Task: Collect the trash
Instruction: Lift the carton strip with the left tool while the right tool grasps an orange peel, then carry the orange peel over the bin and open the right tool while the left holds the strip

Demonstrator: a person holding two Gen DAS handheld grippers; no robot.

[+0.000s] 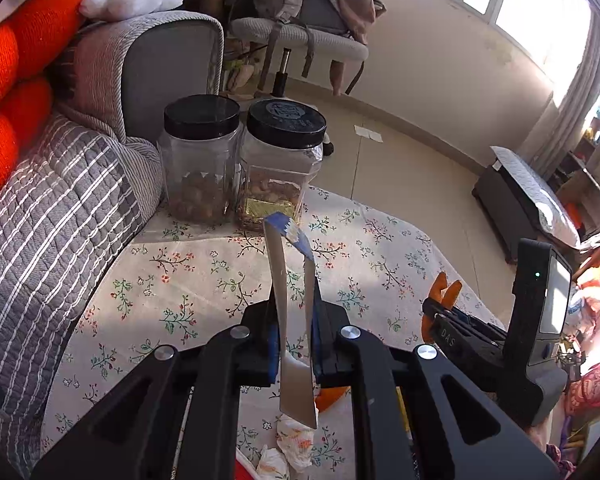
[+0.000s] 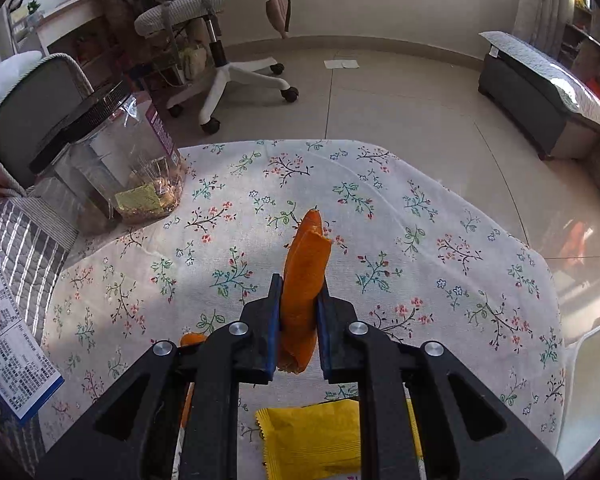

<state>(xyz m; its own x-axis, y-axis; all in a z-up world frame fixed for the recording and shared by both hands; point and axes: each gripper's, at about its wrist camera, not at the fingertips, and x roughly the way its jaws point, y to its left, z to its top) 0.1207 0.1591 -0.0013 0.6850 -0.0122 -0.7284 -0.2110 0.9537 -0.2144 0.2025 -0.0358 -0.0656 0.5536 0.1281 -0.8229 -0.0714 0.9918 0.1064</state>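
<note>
My left gripper (image 1: 296, 320) is shut on a long silver wrapper (image 1: 280, 276) with a torn blue top edge; the wrapper stands up between the pads above the floral tablecloth (image 1: 204, 280). My right gripper (image 2: 299, 304) is shut on a curled orange peel (image 2: 304, 272) that sticks up past the fingertips, off the cloth. In the left wrist view the right gripper (image 1: 440, 310) shows at the right with the peel (image 1: 448, 290) in it. A yellow packet (image 2: 312, 436) lies under the right gripper. Crumpled tissue (image 1: 294, 440) lies below the left one.
Two black-lidded clear jars (image 1: 198, 160) (image 1: 284, 164) stand at the table's far left corner by the sofa (image 1: 60, 200). A second bit of orange peel (image 2: 192, 338) lies near the right gripper. A printed blue-and-white package (image 2: 8, 360) is at the left edge. An office chair (image 2: 220, 40) stands beyond.
</note>
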